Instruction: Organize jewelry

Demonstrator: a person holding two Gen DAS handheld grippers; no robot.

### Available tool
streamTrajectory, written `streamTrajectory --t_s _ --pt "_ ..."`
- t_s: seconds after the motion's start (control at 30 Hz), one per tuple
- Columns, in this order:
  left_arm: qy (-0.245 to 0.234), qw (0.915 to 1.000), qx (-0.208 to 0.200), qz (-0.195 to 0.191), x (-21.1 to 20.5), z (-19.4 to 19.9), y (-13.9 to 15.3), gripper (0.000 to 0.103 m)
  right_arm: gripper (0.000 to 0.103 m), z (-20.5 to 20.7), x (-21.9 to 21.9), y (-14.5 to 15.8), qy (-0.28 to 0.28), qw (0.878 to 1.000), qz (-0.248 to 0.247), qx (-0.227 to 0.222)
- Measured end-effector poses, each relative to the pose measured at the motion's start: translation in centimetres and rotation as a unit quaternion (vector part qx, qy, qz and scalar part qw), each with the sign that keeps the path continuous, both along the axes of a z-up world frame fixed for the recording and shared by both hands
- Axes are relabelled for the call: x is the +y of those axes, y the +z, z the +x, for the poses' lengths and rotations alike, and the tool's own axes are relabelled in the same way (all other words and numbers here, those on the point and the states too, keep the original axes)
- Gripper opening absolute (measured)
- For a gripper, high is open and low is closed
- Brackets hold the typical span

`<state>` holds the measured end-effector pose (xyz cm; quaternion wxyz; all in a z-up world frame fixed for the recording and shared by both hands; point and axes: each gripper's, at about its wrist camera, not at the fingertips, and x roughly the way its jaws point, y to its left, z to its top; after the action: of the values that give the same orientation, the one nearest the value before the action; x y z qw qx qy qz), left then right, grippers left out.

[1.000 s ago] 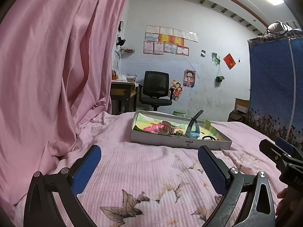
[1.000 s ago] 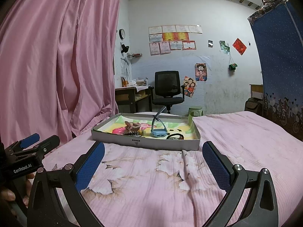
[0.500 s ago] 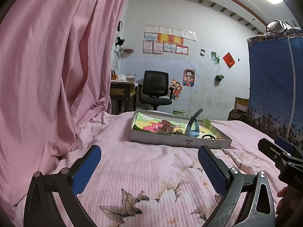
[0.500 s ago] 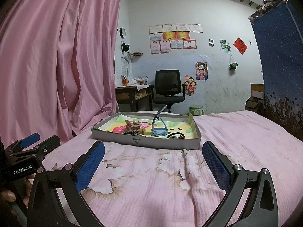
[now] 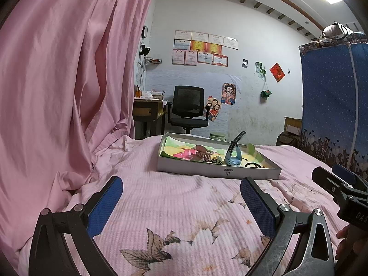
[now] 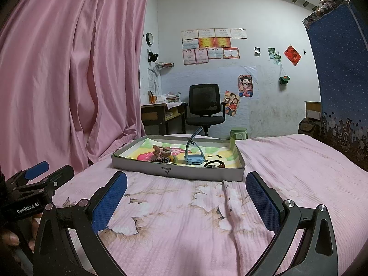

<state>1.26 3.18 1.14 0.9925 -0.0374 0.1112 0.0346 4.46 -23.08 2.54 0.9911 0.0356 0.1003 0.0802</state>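
Note:
A shallow grey tray (image 6: 177, 172) (image 5: 216, 172) with a colourful lining sits on the pink bedspread ahead of both grippers. In it lie a blue watch (image 6: 194, 158) (image 5: 233, 158) with one strap sticking up, a brown hair claw (image 6: 162, 151) (image 5: 202, 153), a dark patterned piece (image 6: 159, 160) and a black band (image 6: 215, 164) (image 5: 253, 165). My right gripper (image 6: 185, 194) is open and empty, a short way in front of the tray's near wall. My left gripper (image 5: 180, 199) is open and empty too, further back and left of the tray.
A pink curtain (image 5: 64, 92) hangs along the left side of the bed. A blue fabric wardrobe (image 5: 335, 101) stands at the right. Beyond the bed are an office chair (image 6: 205, 108), a desk (image 6: 161, 112) and a green stool (image 6: 239, 132).
Both grippers have edged forward, so the tray looks slightly nearer in each view. Both stay open and the items in the tray have not moved.

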Motion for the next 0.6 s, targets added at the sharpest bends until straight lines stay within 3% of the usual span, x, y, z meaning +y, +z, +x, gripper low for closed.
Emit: streamTrajectory --t_s 0.6 --pt "0.000 1.0000 0.000 0.001 -0.08 -0.01 -0.06 0.103 0.102 0.01 -0.01 0.15 0.000 1.000 -0.001 0.001"
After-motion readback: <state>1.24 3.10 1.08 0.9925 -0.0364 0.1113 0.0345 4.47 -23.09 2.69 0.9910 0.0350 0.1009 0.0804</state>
